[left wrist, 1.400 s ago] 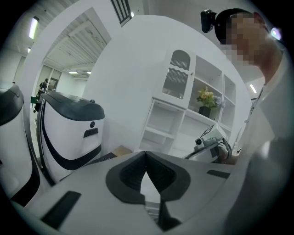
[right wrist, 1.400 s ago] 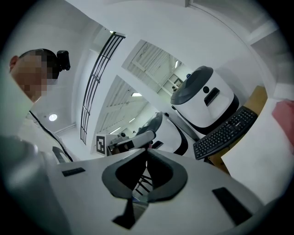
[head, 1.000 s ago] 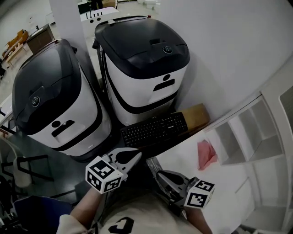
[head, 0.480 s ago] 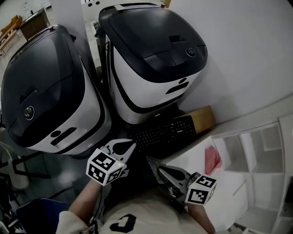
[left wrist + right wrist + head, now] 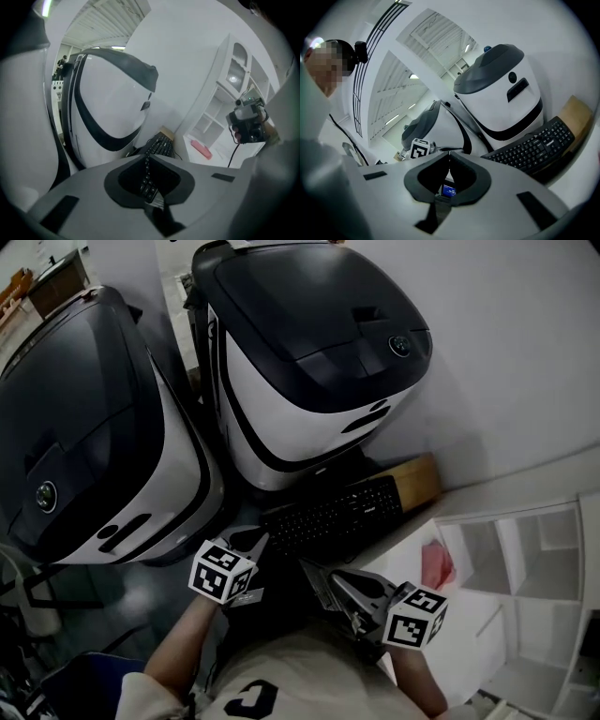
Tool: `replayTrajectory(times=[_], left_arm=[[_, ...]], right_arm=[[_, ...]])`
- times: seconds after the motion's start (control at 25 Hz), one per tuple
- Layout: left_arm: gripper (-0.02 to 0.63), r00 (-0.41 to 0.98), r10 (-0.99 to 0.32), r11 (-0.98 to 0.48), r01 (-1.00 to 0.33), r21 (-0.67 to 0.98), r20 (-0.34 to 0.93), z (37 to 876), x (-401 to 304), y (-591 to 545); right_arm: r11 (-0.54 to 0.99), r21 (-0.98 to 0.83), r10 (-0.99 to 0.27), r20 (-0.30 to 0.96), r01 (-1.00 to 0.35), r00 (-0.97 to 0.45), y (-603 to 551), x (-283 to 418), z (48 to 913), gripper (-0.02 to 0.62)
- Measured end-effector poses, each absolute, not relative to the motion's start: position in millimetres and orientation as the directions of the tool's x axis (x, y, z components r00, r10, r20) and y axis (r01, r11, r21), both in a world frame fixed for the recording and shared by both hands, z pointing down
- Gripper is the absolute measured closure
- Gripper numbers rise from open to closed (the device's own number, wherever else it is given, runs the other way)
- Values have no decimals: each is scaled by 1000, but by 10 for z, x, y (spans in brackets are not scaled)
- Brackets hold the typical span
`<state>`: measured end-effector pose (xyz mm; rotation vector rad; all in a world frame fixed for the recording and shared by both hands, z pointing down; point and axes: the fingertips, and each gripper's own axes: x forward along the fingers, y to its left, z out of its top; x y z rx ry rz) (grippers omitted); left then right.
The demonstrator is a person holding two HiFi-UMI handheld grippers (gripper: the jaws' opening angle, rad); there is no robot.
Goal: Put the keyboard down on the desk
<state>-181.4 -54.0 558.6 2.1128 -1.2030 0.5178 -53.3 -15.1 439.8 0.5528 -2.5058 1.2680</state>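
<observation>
Keyboard [image 5: 333, 512]: flat at foot of white-and-black machine [image 5: 309, 352], 12 o'clock from both grippers.
Left gripper [image 5: 253, 540]: jaws together, nothing held.
Right gripper [image 5: 314, 575]: jaws together, nothing held.

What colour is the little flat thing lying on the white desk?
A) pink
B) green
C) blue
A: the small flat thing lying on the white desk top is pink, in both the head view and the left gripper view.
</observation>
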Motion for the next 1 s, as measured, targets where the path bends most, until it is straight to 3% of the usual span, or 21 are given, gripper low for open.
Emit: replayTrajectory(times=[0.12, 0.32, 0.52, 0.76, 1.0], left_arm=[[586, 493, -591, -320, -870, 376, 638, 5847, -1844, -582], [381, 510, -550, -208, -851, 483, 662, 6279, -1842, -627], [259, 551, -506, -71, -793, 606, 663, 6710, -1784, -618], [227, 574, -502, 85, -712, 697, 647, 7136, -1780, -664], [227, 609, -488, 132, -656, 743, 625, 7339, -1668, -684]], right_arm=[[524, -715, -222, 409, -462, -885, -249, -425, 4455, 569], [491, -735, -220, 415, -468, -883, -337, -265, 4630, 569], [485, -732, -197, 442, -479, -875, -406, -129, 4856, 569], [483, -698, -205, 496, -528, -844, -771, 141, 5159, 568], [487, -572, -259, 627, -660, -735, -1336, 494, 5606, 568]])
